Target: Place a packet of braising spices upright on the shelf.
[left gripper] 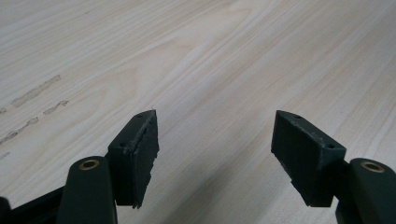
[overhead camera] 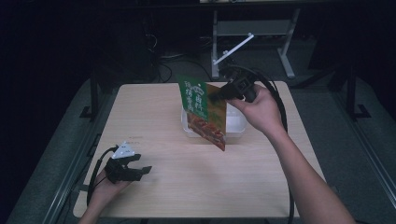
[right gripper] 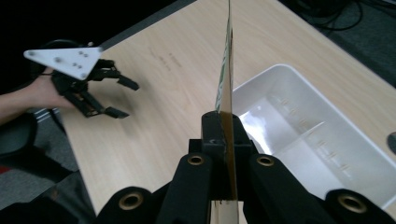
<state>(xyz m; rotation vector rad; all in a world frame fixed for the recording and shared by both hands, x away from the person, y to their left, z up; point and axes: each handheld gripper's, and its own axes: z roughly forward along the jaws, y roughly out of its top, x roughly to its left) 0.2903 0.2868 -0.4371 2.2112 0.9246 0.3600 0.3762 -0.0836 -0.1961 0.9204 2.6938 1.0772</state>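
A flat green and orange food pouch (overhead camera: 204, 111) hangs upright above a white plastic tray (overhead camera: 237, 124) in the middle of the table. My right gripper (overhead camera: 223, 93) is shut on the pouch's upper edge. In the right gripper view the pouch (right gripper: 227, 70) shows edge-on between the closed jaws of my right gripper (right gripper: 223, 122), with the tray (right gripper: 299, 135) below and to the right. My left gripper (overhead camera: 140, 163) rests low at the table's near left, open and holding nothing. The left gripper (left gripper: 215, 149) has only bare wood between its jaws, and the left gripper (right gripper: 122, 97) also shows far off in the right gripper view.
The light wooden table (overhead camera: 159, 121) has bare room around the tray. A metal stand (overhead camera: 252, 32) and cables sit on the dark floor behind the table. Faint smears mark the wood (left gripper: 37, 93) near my left gripper.
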